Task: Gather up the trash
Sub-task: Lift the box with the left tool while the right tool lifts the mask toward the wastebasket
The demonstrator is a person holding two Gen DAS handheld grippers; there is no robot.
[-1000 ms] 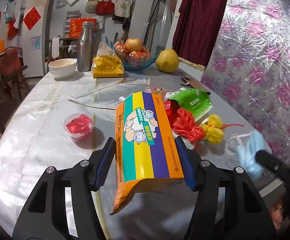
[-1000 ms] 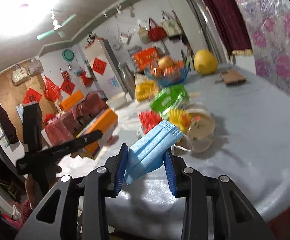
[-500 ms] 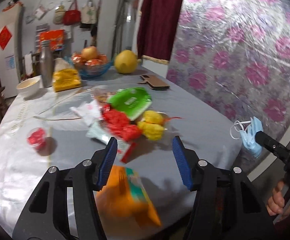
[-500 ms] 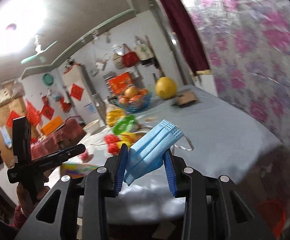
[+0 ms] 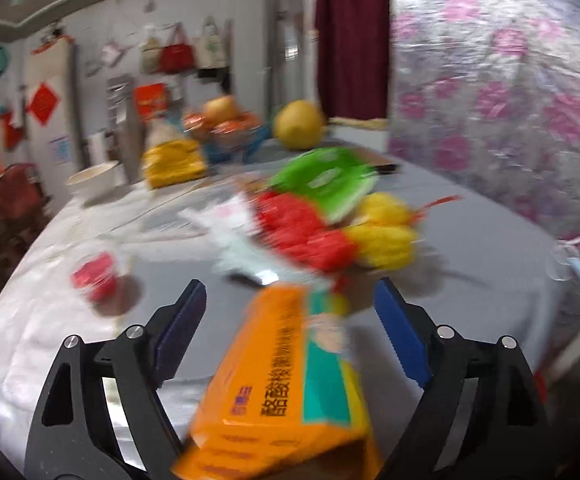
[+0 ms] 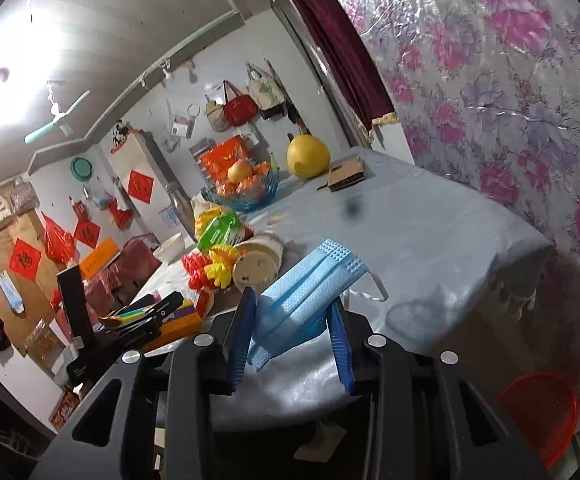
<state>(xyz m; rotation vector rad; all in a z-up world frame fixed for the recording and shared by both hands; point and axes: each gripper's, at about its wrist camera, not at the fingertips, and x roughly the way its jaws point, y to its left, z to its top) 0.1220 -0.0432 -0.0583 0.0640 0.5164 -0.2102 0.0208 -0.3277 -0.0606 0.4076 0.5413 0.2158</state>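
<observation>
The left gripper (image 5: 286, 324) is wide open; the orange box (image 5: 290, 384) lies between its fingers, touching neither, low in the blurred view. The right gripper (image 6: 292, 336) is closed on a blue mask (image 6: 310, 288), above the table (image 6: 430, 232) edge.

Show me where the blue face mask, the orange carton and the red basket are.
blue face mask (image 6: 310, 288), right wrist view, pleated middle.
orange carton (image 5: 286, 380), left wrist view, printed front face.
red basket (image 6: 542, 416), right wrist view, mesh wall.
</observation>
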